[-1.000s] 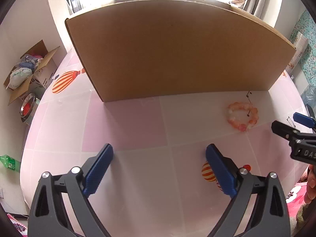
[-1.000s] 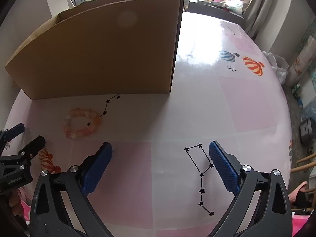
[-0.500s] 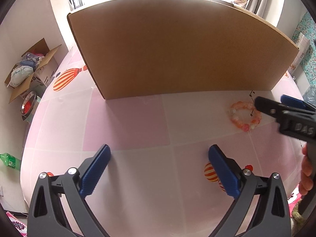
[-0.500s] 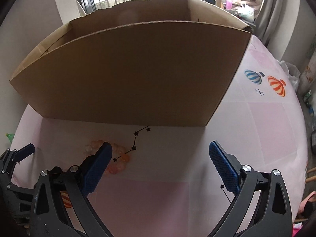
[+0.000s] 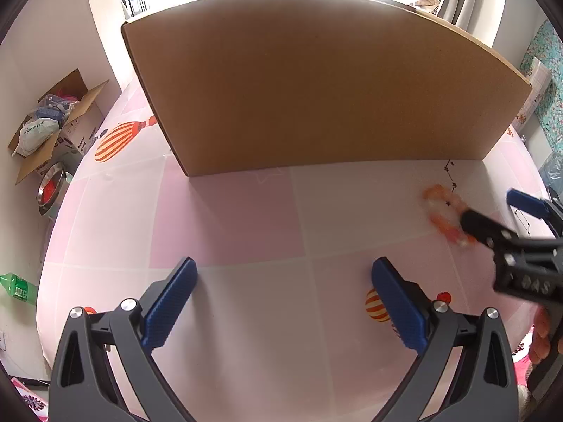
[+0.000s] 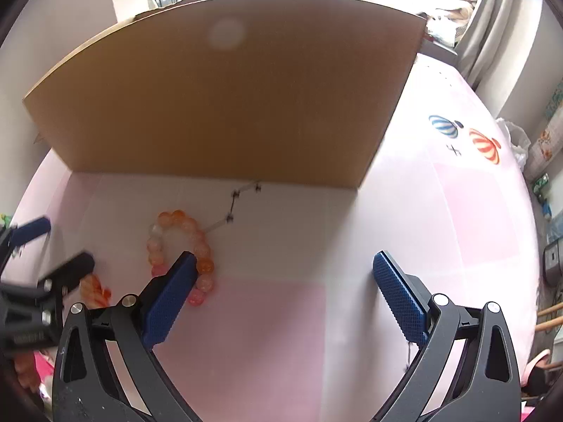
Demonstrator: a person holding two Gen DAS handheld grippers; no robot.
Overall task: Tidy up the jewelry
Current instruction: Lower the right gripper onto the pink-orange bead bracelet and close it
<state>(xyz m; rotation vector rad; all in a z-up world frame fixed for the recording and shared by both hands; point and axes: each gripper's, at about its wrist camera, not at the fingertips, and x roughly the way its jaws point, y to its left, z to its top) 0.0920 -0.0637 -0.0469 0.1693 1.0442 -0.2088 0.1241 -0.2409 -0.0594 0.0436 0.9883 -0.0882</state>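
A bracelet of orange and pink beads lies on the pink and white tablecloth in front of a tall cardboard box. My right gripper is open just above the cloth, its left finger over the bracelet's near side. In the left wrist view the bracelet lies at the right, partly behind the right gripper's finger. My left gripper is open and empty over the middle of the cloth, left of the bracelet. The box also shows in that view.
The table carries a cloth with balloon and star prints. An open carton with bags and a metal bowl stand on the floor at the left. A green bottle lies beyond the table's left edge.
My right gripper has moved left and forward, so its left finger now stands over the bracelet. My left gripper has barely moved.
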